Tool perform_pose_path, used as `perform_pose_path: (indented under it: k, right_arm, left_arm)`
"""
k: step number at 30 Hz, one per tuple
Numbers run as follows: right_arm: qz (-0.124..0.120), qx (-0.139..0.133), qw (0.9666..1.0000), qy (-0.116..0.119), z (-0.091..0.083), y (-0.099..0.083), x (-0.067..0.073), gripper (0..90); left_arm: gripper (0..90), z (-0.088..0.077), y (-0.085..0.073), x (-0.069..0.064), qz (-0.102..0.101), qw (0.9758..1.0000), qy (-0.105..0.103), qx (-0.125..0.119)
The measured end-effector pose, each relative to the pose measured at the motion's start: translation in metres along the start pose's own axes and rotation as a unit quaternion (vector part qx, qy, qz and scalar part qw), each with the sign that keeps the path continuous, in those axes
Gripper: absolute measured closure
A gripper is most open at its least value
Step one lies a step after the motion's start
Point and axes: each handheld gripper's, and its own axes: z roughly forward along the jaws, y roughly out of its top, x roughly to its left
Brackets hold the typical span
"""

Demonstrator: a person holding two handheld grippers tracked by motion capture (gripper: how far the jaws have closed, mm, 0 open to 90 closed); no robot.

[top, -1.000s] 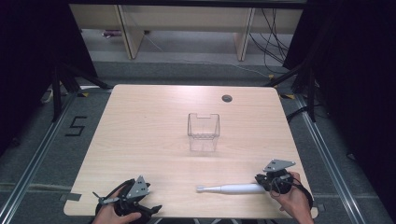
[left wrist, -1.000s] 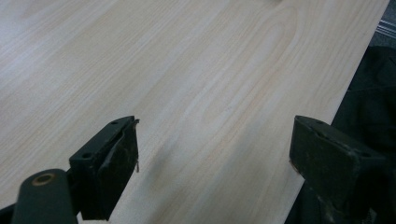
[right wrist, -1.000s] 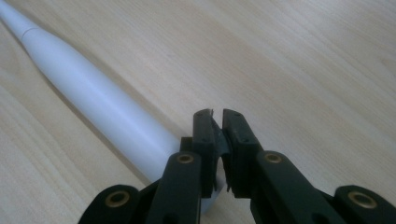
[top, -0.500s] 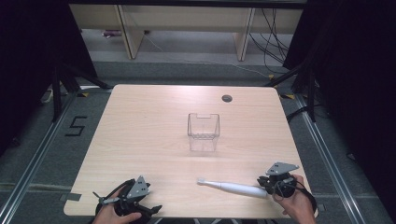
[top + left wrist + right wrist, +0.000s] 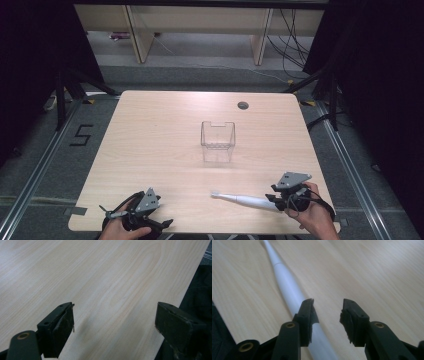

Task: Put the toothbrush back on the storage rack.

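Observation:
A white electric toothbrush (image 5: 245,200) lies on the wooden table (image 5: 150,150) near its front right, brush head toward the left. My right gripper (image 5: 275,201) is at the handle end. Its jaws have just been opening and now stand apart. In the right gripper view the toothbrush (image 5: 287,285) runs under the left jaw of my right gripper (image 5: 328,302), and neither pad presses on it. My left gripper (image 5: 157,217) rests at the front left edge. In its own view the left gripper (image 5: 115,312) is wide open over bare wood.
A clear plastic container (image 5: 218,136) stands upright at the middle of the table. A round cable hole (image 5: 243,105) sits near the far edge. Dark floor, rails and shelving surround the table.
The right gripper has let go of the toothbrush handle and lifted slightly. The toothbrush has swung a little, its handle end now nearer the front edge. The left gripper has stayed put.

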Motion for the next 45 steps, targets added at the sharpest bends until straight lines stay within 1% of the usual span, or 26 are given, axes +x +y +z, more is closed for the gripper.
perform_pose_path:
  k: [2, 3, 4, 5, 6, 9, 11, 12, 15, 19, 22, 23, 24, 25, 26, 28, 30, 31, 33, 34, 35, 38, 41, 42, 43, 45]
  right_arm:
    - [-0.003, 0.004, 1.0, 0.001, 0.001, 0.002, 0.002, 59.3]
    - [-0.019, 0.017, 0.9996, 0.012, 0.005, 0.006, 0.007, 57.8]
    - [-0.014, 0.029, 0.9994, 0.013, 0.006, 0.008, 0.01, 57.6]
    - [-0.032, 0.031, 0.9988, 0.02, 0.008, 0.011, 0.01, 56.9]
    - [-0.032, 0.031, 0.9988, 0.02, 0.008, 0.011, 0.01, 56.9]
    - [-0.067, 0.057, 0.9957, 0.028, 0.014, 0.024, 0.014, 54.8]
    - [-0.071, 0.068, 0.9941, 0.045, 0.017, 0.031, 0.019, 54.3]
    - [-0.084, 0.069, 0.9929, 0.049, 0.019, 0.035, 0.02, 54.3]
    - [-0.088, 0.084, 0.9911, 0.055, 0.023, 0.039, 0.023, 54.1]
    - [-0.117, 0.108, 0.9851, 0.065, 0.036, 0.051, 0.025, 53.5]
    - [-0.12, 0.117, 0.9837, 0.066, 0.038, 0.054, 0.026, 53.5]
    - [-0.13, 0.131, 0.9798, 0.077, 0.041, 0.056, 0.026, 53.2]
    - [-0.13, 0.131, 0.9798, 0.077, 0.041, 0.056, 0.026, 53.2]
    - [-0.13, 0.153, 0.9763, 0.08, 0.044, 0.058, 0.027, 52.9]
    - [-0.13, 0.153, 0.9763, 0.08, 0.044, 0.058, 0.027, 52.9]
    - [-0.137, 0.17, 0.9725, 0.08, 0.048, 0.06, 0.029, 53.1]
    - [-0.146, 0.169, 0.9712, 0.083, 0.05, 0.061, 0.028, 53.1]
    - [-0.154, 0.174, 0.9686, 0.088, 0.052, 0.063, 0.029, 53.2]
    - [-0.149, 0.177, 0.9694, 0.083, 0.053, 0.063, 0.03, 53.3]
    - [-0.156, 0.18, 0.9673, 0.087, 0.054, 0.064, 0.03, 53.3]
    - [-0.161, 0.187, 0.966, 0.077, 0.056, 0.063, 0.029, 53.3]
    - [-0.172, 0.187, 0.9636, 0.083, 0.06, 0.064, 0.027, 54.2]
    - [-0.167, 0.194, 0.9631, 0.084, 0.064, 0.063, 0.027, 55.8]
    - [-0.168, 0.201, 0.9608, 0.089, 0.066, 0.063, 0.026, 57.2]
    - [-0.148, 0.215, 0.9622, 0.079, 0.065, 0.063, 0.029, 57.6]
    - [-0.16, 0.21, 0.9605, 0.088, 0.067, 0.065, 0.026, 59.6]
  left_arm:
    - [15.0, 0.001, 0.0, 0.001, 0.002, 1.0, -0.003, 0.003]
    - [15.0, 0.001, 0.0, 0.001, 0.002, 1.0, -0.004, 0.006]
    - [15.0, 0.001, 0.0, 0.001, 0.002, 1.0, -0.004, 0.006]
    - [15.0, 0.001, 0.0, 0.001, 0.002, 1.0, -0.004, 0.006]
    - [15.0, 0.001, 0.0, 0.001, 0.001, 1.0, -0.003, 0.003]
    - [15.0, 0.001, 0.001, 0.001, -0.001, 1.0, -0.001, 0.001]
    - [15.0, 0.001, 0.001, 0.0, -0.001, 1.0, -0.006, 0.001]
    - [15.0, 0.002, 0.001, 0.001, 0.003, 1.0, -0.002, 0.001]
    - [15.0, 0.001, 0.001, 0.001, 0.002, 1.0, -0.002, 0.001]
    - [15.0, 0.001, 0.001, 0.001, 0.002, 1.0, -0.002, 0.001]
    - [15.0, 0.002, 0.001, 0.001, 0.001, 1.0, -0.002, 0.002]
    - [15.0, 0.002, 0.001, 0.001, 0.0, 1.0, -0.002, 0.002]
    - [15.0, 0.002, 0.001, 0.001, 0.0, 1.0, -0.002, 0.002]
    - [15.0, 0.001, 0.001, 0.001, 0.0, 1.0, -0.002, 0.001]
    - [15.0, 0.001, 0.001, 0.001, 0.0, 1.0, -0.002, 0.001]
    - [15.0, 0.001, 0.001, 0.001, 0.001, 1.0, -0.002, 0.001]
    - [15.0, 0.001, 0.001, 0.001, 0.001, 1.0, -0.002, 0.001]
    - [15.0, 0.001, 0.001, 0.001, 0.001, 1.0, -0.002, 0.002]
    - [14.9, 0.001, 0.001, 0.001, 0.0, 1.0, -0.002, 0.002]
    - [14.9, 0.001, 0.001, 0.001, 0.0, 1.0, -0.002, 0.002]
    - [15.0, 0.001, 0.001, 0.001, 0.001, 1.0, -0.002, 0.002]
    - [15.0, 0.001, 0.001, 0.001, 0.001, 1.0, -0.002, 0.002]
    - [14.9, 0.002, 0.001, 0.0, -0.003, 1.0, -0.007, 0.0]
    - [15.0, 0.002, 0.001, 0.001, -0.002, 1.0, -0.002, 0.001]
    - [14.9, 0.001, 0.001, 0.001, 0.001, 1.0, -0.003, 0.003]
    - [15.0, 0.001, 0.001, 0.001, 0.0, 1.0, -0.003, 0.002]
